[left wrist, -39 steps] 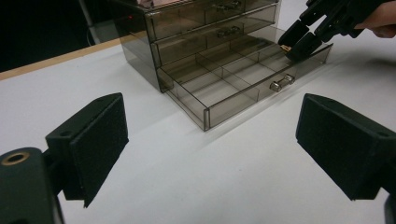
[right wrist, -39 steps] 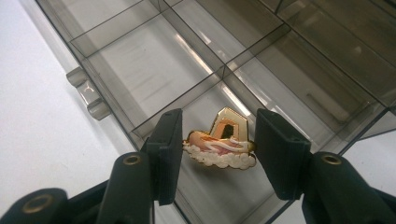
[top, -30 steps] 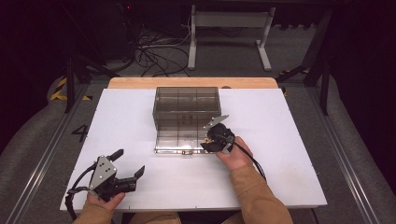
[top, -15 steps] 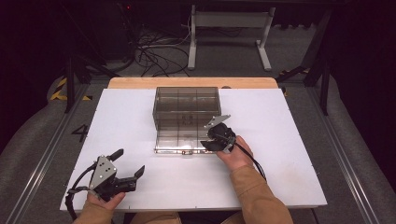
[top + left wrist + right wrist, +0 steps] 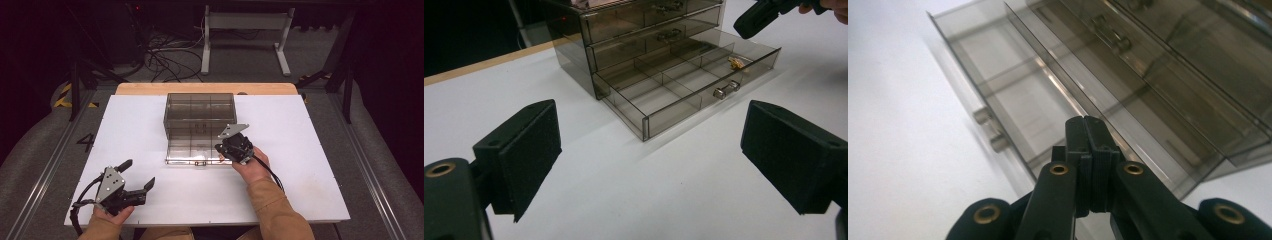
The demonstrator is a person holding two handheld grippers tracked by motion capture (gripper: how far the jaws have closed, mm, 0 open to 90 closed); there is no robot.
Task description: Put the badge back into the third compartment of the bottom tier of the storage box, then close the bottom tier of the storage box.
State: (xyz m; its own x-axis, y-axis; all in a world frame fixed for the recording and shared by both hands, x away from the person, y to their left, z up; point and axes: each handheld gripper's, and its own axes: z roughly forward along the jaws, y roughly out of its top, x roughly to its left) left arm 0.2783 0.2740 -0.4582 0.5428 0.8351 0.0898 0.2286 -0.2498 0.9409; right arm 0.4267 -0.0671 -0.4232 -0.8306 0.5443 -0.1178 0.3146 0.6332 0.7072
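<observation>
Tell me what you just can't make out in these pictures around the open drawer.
- Small yellowish item in the open bottom drawer: too small in the left gripper view to identify.
- Right gripper: shut, nothing seen between its pads; in the right gripper view its jaws hide part of the drawer beneath.
- Upper drawers: contents unclear through smoky plastic.

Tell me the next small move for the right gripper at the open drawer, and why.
Probably lower the right gripper to the front of the open bottom drawer and push it in. Its jaws have just closed with nothing between them, it hangs over the drawer's front part, and a small gold piece already lies in a compartment. The left gripper rests open near the table's front edge.
</observation>
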